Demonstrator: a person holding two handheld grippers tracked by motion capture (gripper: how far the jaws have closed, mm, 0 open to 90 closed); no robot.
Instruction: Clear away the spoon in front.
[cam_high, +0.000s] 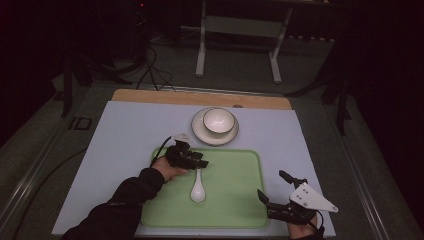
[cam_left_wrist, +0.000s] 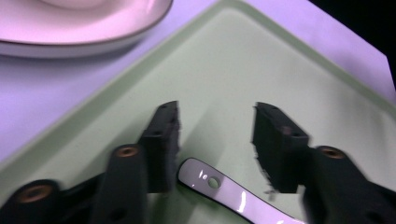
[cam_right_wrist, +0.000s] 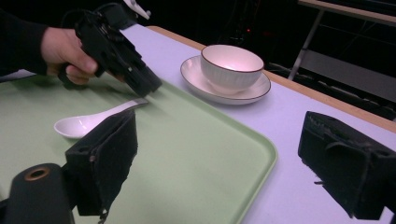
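Surface (cam_high: 125, 130), then tray (cam_high: 235, 200) at 6 o'clock; saucer (cam_high: 200, 131) with bowl (cam_high: 219, 120) at 12. Spoon (cam_high: 198, 190) lies flat on tray, looks placed; what's left is backing off. My left tool (cam_high: 200, 160) sits low over the handle end, jaws apart, pads clear of it. Right tool (cam_high: 275, 192) idles at 4 o'clock, gaping, empty.

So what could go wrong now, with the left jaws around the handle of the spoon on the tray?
1. The left gripper has open jaws at the very tip of the spoon handle; a grasp there may slip or tilt the bowl end down.
2. The spoon lies flat on the green tray, so closing jaws could push it away.
3. The bowl and saucer stand close beyond the tray; a lift forward may hit them.
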